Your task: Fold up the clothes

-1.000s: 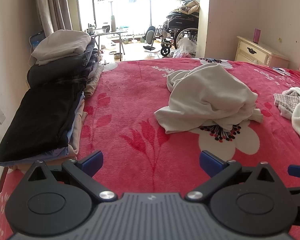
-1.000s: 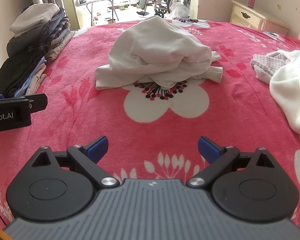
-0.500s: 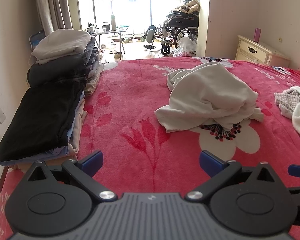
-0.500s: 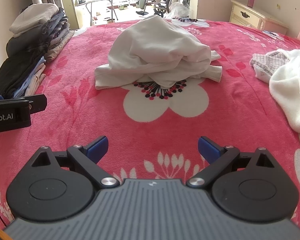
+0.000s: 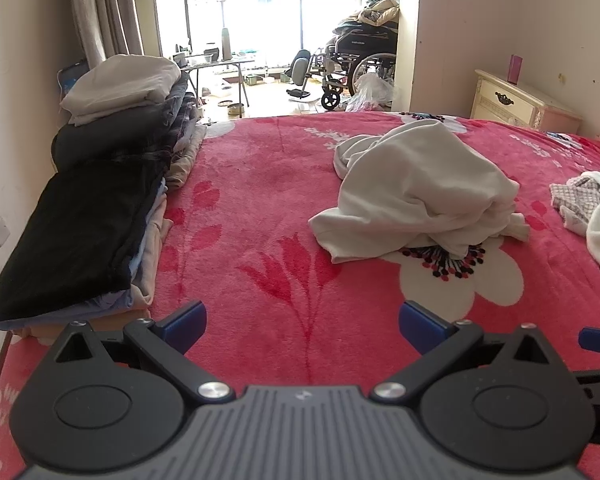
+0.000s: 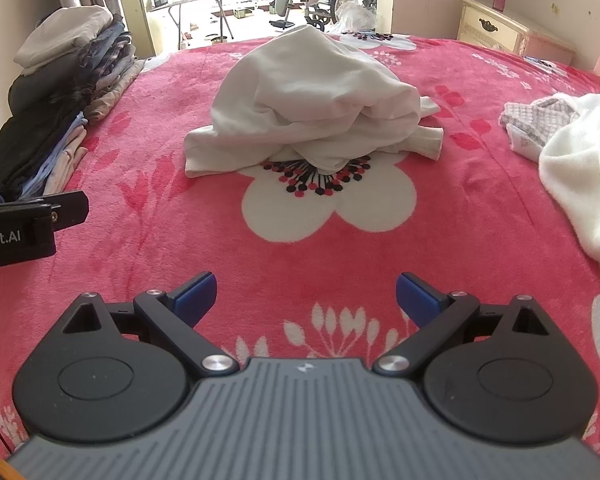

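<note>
A tall stack of folded clothes (image 5: pixel 100 200) lines the bed's (image 5: pixel 260 208) left edge, while a crumpled white garment (image 6: pixel 312 100) mid-bed and more at right (image 6: pixel 580 160) remain unfolded; left tool (image 5: pixel 302 316) and right tool (image 6: pixel 306 294) both spread, empty.

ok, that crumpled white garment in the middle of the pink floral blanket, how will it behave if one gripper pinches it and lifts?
The crumpled white garment is heaped in soft folds, so probably floppy: it should drape, not keep shape. Layers overlap, so one pinch may catch several. The fuzzy pink floral blanket probably adds drag.
</note>
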A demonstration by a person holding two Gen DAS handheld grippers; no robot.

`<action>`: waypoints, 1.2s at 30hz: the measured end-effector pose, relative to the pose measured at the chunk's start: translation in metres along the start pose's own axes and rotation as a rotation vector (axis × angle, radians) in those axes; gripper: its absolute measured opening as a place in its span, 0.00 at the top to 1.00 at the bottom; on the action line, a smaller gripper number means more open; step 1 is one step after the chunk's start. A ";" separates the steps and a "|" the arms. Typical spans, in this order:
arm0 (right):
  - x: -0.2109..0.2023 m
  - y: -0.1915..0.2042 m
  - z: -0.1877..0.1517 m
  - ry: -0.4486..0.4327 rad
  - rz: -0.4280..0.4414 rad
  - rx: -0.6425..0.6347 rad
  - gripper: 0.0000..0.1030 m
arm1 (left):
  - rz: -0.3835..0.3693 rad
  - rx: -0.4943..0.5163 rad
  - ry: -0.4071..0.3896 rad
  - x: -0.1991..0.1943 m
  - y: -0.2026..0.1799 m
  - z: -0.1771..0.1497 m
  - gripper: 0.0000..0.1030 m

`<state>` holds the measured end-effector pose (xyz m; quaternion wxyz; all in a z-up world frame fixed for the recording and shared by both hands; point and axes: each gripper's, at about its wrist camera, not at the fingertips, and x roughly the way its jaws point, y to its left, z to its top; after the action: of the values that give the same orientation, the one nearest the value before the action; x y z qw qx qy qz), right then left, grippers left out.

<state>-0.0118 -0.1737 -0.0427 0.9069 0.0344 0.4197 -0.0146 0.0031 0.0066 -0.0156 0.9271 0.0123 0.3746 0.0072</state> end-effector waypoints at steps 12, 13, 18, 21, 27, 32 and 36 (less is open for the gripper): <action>0.026 -0.010 -0.003 0.043 0.007 0.026 0.06 | -0.106 -0.010 0.027 0.025 -0.012 -0.006 0.00; 0.029 -0.011 -0.004 0.048 0.009 0.030 0.06 | -0.119 -0.011 0.035 0.029 -0.014 -0.006 0.00; 0.045 -0.016 -0.006 0.064 0.021 0.049 0.06 | -0.172 -0.021 0.053 0.043 -0.020 -0.010 0.00; 0.055 -0.024 -0.004 0.064 0.024 0.071 0.06 | -0.216 -0.023 0.080 0.055 -0.021 -0.011 0.00; 0.074 -0.046 0.005 0.043 0.045 0.135 0.06 | -0.298 -0.024 0.098 0.077 -0.019 -0.016 0.00; 0.086 -0.067 0.016 -0.006 0.062 0.166 0.06 | -0.279 0.001 0.054 0.096 -0.017 -0.009 0.00; 0.089 -0.085 0.035 -0.110 0.041 0.137 0.06 | -0.275 0.101 -0.026 0.114 -0.032 0.008 0.00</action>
<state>0.0681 -0.2610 -0.0923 0.9242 0.1040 0.3664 -0.0268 0.0907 -0.0235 -0.0902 0.9222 0.0077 0.3608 -0.1391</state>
